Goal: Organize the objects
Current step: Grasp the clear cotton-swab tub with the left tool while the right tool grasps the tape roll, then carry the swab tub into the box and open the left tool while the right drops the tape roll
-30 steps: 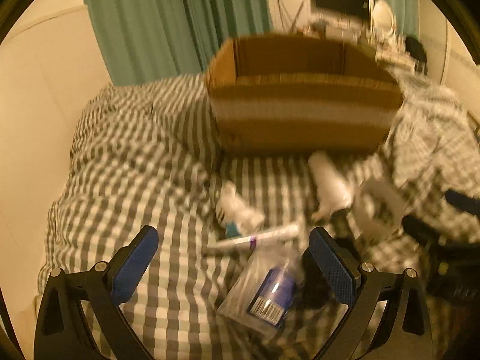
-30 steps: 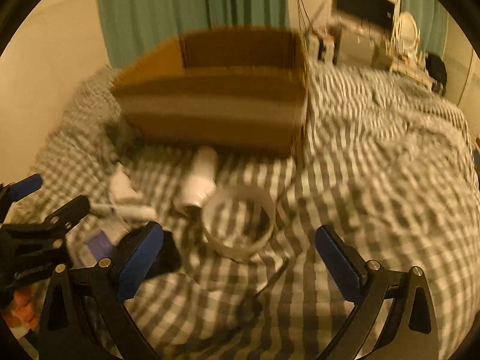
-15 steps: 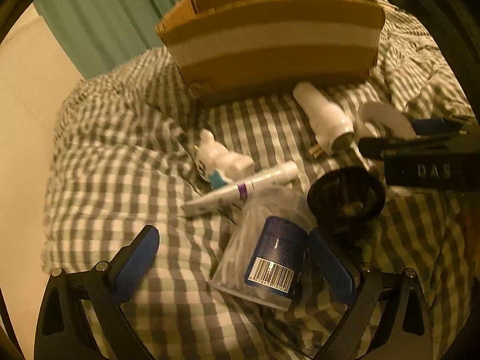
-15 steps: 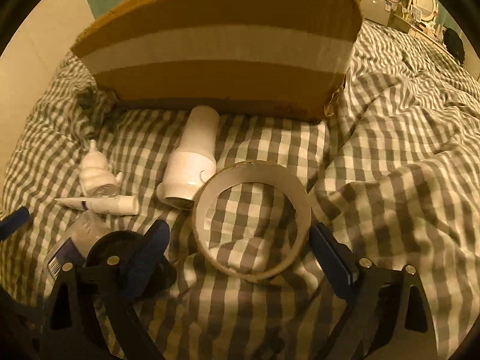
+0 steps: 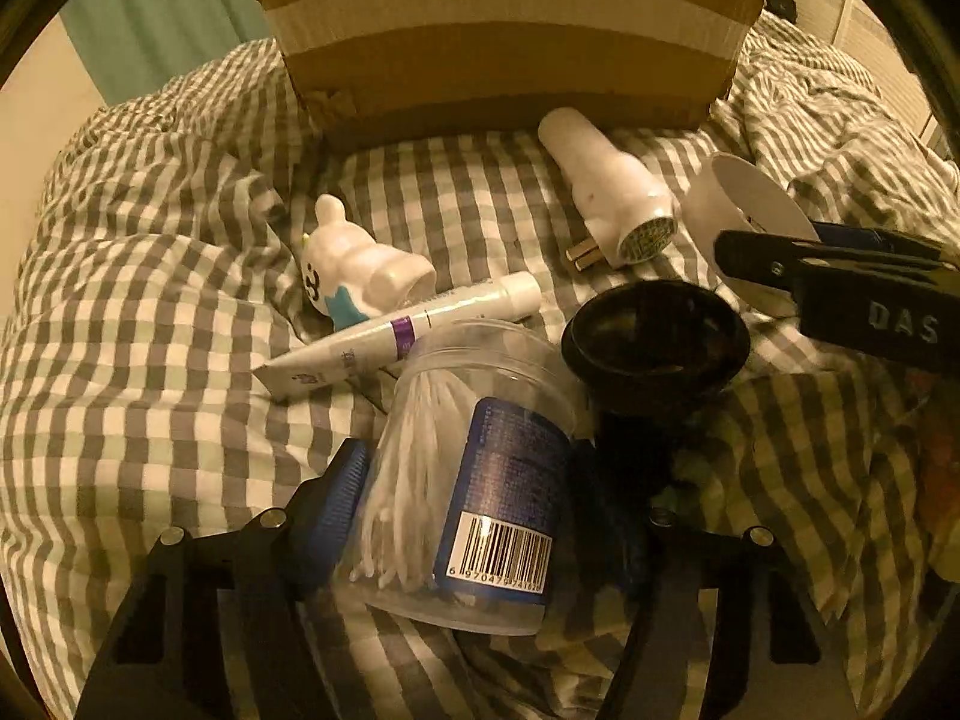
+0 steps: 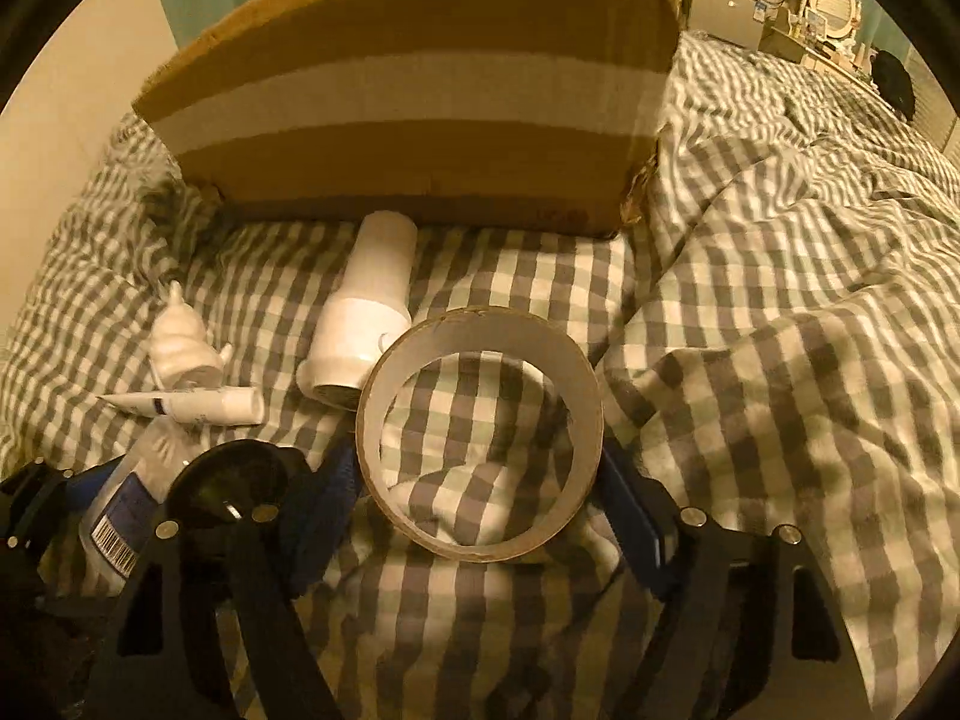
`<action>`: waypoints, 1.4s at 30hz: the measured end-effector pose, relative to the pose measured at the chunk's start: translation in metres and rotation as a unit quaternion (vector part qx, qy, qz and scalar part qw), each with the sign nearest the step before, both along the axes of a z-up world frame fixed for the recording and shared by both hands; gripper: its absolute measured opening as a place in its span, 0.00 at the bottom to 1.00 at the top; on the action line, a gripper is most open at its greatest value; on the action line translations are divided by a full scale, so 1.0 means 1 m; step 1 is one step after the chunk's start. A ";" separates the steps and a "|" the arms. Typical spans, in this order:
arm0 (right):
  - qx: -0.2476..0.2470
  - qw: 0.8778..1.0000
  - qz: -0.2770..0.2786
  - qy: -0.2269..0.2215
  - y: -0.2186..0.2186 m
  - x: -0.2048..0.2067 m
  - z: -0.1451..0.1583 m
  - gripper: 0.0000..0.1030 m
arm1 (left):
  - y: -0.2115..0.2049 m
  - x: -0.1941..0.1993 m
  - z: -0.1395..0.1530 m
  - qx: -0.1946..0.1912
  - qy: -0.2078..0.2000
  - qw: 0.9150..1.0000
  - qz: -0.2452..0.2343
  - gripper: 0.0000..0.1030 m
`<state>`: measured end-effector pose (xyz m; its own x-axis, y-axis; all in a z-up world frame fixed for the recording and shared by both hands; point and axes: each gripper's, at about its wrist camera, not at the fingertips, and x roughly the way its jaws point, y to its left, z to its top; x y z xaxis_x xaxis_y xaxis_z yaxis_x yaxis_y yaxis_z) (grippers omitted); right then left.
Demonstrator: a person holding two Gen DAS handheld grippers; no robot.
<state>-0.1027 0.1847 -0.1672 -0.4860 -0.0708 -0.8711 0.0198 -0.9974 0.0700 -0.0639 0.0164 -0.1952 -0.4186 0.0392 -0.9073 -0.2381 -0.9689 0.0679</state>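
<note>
"DAS" stands on the right gripper; barcode digits "6970475741" on the swab jar.

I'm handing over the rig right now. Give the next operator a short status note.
Left gripper: closed around the clear cotton swab jar, which is lying on the checked bedding.
Right gripper: fingers on either side of the tape roll, which looks gripped and not lifted.
Still on the bedding in front of the cardboard box: white plug-in device, white figurine, tube, black lid.
Done: nothing visibly boxed; the inside of the box is out of view.
Left: probably load both held items, then the rest.
</note>
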 end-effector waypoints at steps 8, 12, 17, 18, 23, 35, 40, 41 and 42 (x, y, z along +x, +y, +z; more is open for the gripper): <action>0.004 0.999 0.021 0.039 -0.014 0.027 0.032 0.74 | -0.005 0.015 0.030 0.023 0.045 0.999 0.020 0.62; 0.003 0.998 0.030 0.057 -0.015 0.040 0.052 0.74 | -0.010 0.015 0.049 0.031 0.067 0.997 0.026 0.60; 0.007 0.995 0.031 0.090 -0.017 0.059 0.087 0.74 | -0.009 0.017 0.077 0.044 0.098 0.994 0.026 0.60; 0.007 0.995 0.032 0.098 -0.017 0.062 0.095 0.74 | -0.009 0.019 0.087 0.046 0.109 0.993 0.026 0.60; 0.013 0.990 0.038 0.138 -0.018 0.077 0.136 0.74 | -0.009 0.021 0.126 0.059 0.147 0.987 0.027 0.60; 0.003 0.974 0.068 0.217 -0.012 0.035 0.229 0.74 | -0.009 -0.049 0.224 0.076 0.240 0.966 0.063 0.60; 0.007 0.971 0.067 0.231 -0.009 -0.022 0.257 0.74 | -0.005 -0.110 0.240 0.105 0.231 0.966 0.054 0.60; 0.009 0.970 0.065 0.234 -0.008 -0.035 0.261 0.74 | -0.003 -0.126 0.241 0.103 0.227 0.967 0.052 0.60; 0.010 0.970 0.059 0.235 -0.007 -0.048 0.264 0.74 | -0.002 -0.136 0.239 0.100 0.229 0.967 0.054 0.60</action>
<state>-0.1505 0.1773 0.0973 -0.8198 -0.1355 -0.5563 0.1596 -0.9872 0.0052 -0.2002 0.0143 0.0443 -0.7860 0.1286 -0.6048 -0.1246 -0.9910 -0.0488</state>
